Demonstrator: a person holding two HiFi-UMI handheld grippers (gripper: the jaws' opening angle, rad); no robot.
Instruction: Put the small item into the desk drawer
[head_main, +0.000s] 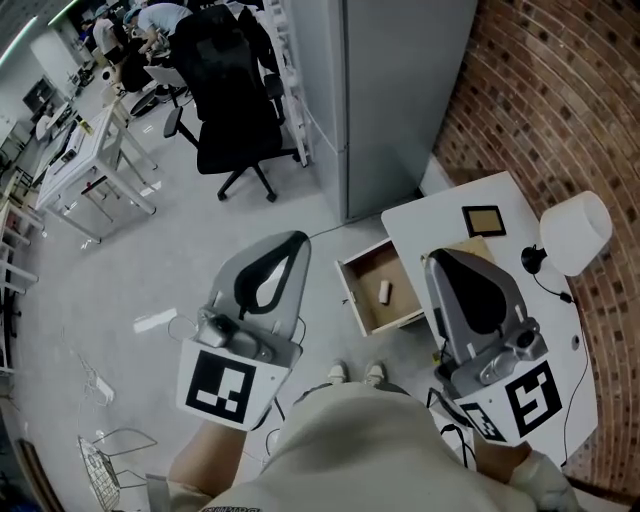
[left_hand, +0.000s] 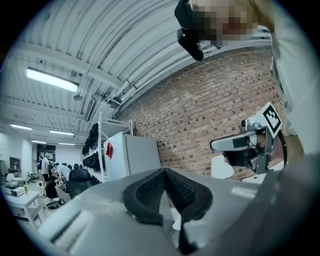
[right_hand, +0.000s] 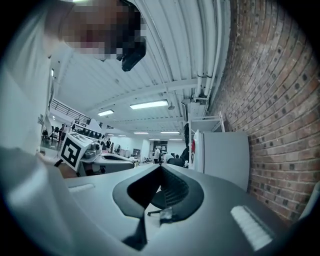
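The desk drawer (head_main: 372, 312) stands pulled open from the white desk (head_main: 505, 195). A small white item (head_main: 384, 291) lies on the drawer's brown bottom. My left gripper (head_main: 299, 240) is held left of the drawer, above the floor, its jaws shut on nothing. My right gripper (head_main: 436, 257) hovers over the desk's front edge just right of the drawer, also shut and empty. In the left gripper view the left gripper (left_hand: 165, 170) points up at the ceiling and brick wall, with the right gripper (left_hand: 245, 145) in sight. The right gripper view shows the right gripper (right_hand: 161, 166) tilted up likewise.
A white lamp (head_main: 577, 232), a black square frame (head_main: 483, 219) and a tan board (head_main: 470, 247) sit on the desk. A grey cabinet (head_main: 400, 90) stands behind the drawer, a black office chair (head_main: 235, 120) beside it, a brick wall (head_main: 560, 100) at right. A wire basket (head_main: 100, 465) lies on the floor.
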